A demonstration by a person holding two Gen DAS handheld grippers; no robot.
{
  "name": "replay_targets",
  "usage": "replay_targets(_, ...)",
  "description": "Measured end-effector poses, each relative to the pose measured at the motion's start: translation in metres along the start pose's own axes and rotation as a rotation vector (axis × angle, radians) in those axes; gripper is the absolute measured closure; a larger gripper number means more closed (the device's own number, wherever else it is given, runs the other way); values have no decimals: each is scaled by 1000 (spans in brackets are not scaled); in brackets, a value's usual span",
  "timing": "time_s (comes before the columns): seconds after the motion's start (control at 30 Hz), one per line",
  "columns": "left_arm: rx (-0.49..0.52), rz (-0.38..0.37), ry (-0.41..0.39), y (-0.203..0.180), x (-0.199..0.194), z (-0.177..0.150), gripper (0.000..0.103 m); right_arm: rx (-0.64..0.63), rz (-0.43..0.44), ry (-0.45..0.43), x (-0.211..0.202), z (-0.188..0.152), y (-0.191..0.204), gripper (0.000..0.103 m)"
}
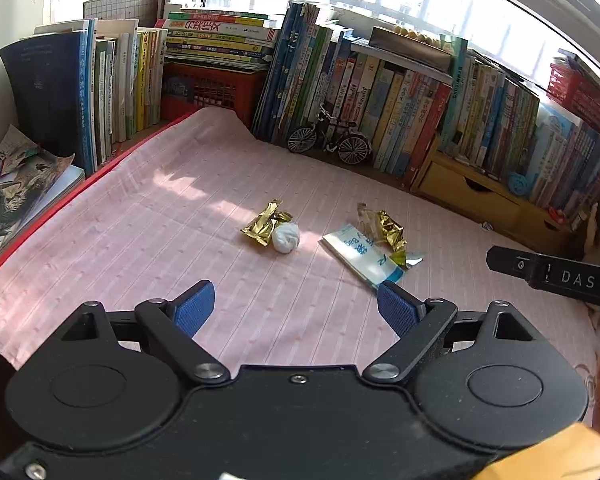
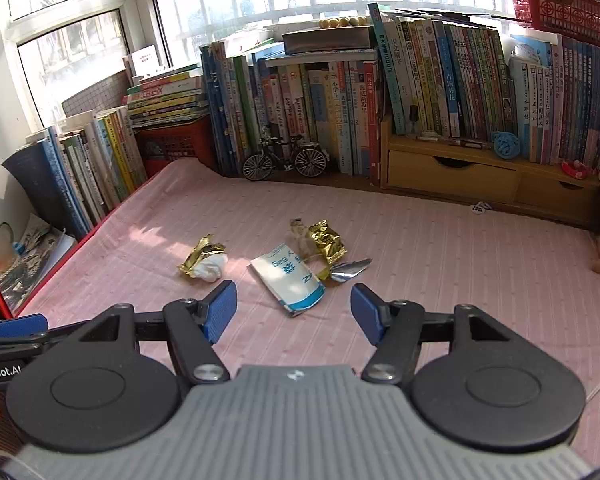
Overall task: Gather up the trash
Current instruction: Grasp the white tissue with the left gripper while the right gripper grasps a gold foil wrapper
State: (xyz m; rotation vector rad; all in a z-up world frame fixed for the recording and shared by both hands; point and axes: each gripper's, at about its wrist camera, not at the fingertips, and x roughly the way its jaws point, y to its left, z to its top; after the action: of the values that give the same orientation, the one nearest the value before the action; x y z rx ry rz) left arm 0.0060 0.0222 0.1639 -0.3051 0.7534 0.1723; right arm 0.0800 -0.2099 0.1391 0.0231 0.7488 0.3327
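On the pink cloth (image 2: 440,248), ahead of left gripper (image 1: 296,307) and right gripper (image 2: 294,309), both spread wide and empty: light crinkly gold wrappers (image 2: 327,240), soft tissue ball (image 1: 286,239), slippery white-blue packet (image 2: 290,278), probably best pinched at edges.

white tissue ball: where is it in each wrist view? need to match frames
Left wrist: white tissue ball near centre, on the pink cloth, touching the right side of a gold wrapper.
Right wrist: tissue ball left of centre, against the same gold wrapper.
Shared landmark: model bicycle in front of the books.
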Motion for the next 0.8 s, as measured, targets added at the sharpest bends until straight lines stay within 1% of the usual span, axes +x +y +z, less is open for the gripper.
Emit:
replay_targets(0.1, -43, 31, 13, -8, 50, 19, 16, -33, -14, 24, 42, 21, -23, 28)
replay_targets(0.23, -66, 136, 49, -4, 118, 42, 18, -61, -9, 97, 105, 41, -46, 28)
replay_targets(0.3, -65, 176, 74, -2, 145, 47, 26, -80, -5, 129, 132, 44, -51, 28)
replay_targets(0.33, -64, 181, 88, -1, 155, 49, 35, -92, -3, 146, 144, 45, -53, 28)
replay_targets(0.37, -64, 173, 108, -1, 166, 49, 48, -104, 2, 163, 156, 45, -54, 28)
replay_targets(0.43, -58, 151, 134, -3, 180, 48, 57, -130, 5, 201, 178, 45, -55, 30)
replay_targets(0.5, -32, 151, 156, -10, 196, 46, 57, -137, 20, 239, 198, 44, -56, 33)
replay_targets(0.6, 5, 185, 170, -18, 218, 43, 56, -127, 57, 264, 223, 45, -57, 35)
replay_targets(0.7, -11, 196, 188, -20, 237, 42, 55, -134, 94, 274, 245, 47, -54, 36)
replay_targets(0.73, -22, 196, 202, -19, 244, 42, 56, -138, 106, 281, 252, 47, -52, 38)
replay_targets(0.77, -29, 201, 219, -19, 251, 40, 56, -143, 114, 293, 258, 48, -50, 47)
replay_targets(0.8, -24, 218, 229, -20, 256, 39, 56, -148, 122, 305, 263, 46, -49, 53)
